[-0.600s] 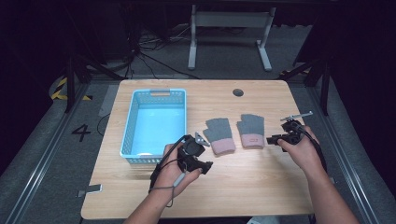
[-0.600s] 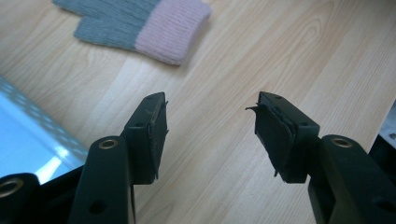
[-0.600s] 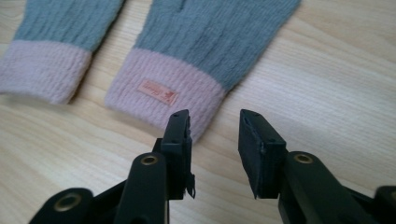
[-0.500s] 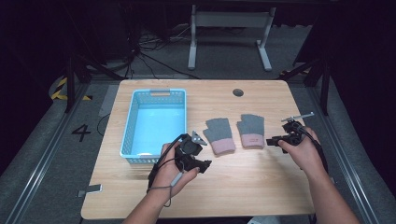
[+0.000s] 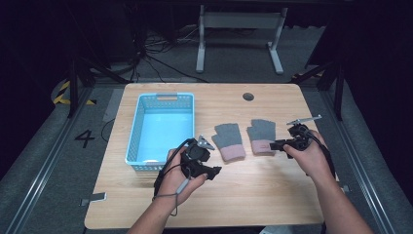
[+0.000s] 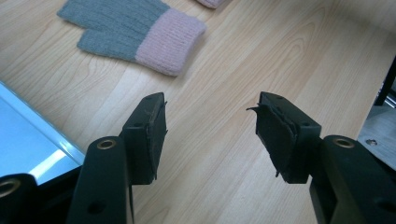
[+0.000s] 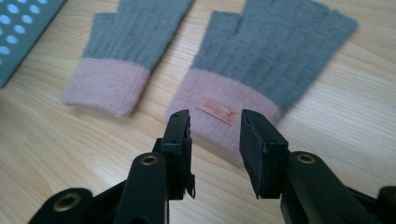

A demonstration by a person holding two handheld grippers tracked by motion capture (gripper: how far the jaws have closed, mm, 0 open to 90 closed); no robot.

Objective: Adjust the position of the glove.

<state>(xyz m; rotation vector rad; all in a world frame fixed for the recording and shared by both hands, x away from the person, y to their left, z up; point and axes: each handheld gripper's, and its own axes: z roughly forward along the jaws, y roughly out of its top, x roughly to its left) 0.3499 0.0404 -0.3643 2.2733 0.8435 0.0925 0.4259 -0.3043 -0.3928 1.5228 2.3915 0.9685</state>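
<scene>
Reaching for the gloves

The right gripper (image 7: 215, 126), jaws apart and empty, lines up on the right glove's (image 5: 262, 136) pink cuff; next it must close. The left gripper (image 6: 210, 126) hovers wide near the left glove (image 5: 229, 141).

1. The two gloves (image 7: 275, 56) (image 7: 123, 56) are knitted in soft, ribbed wool-like cloth.
2. The desk (image 5: 272, 190) is faced in smooth, matt wood grain.
3. The basket (image 5: 134, 131) is moulded in glossy perforated plastic.

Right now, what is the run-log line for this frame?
left gripper: open, over bare table | right gripper: open, at pink cuff of right grey knitted glove | blue plastic basket: no gloves inside
</scene>
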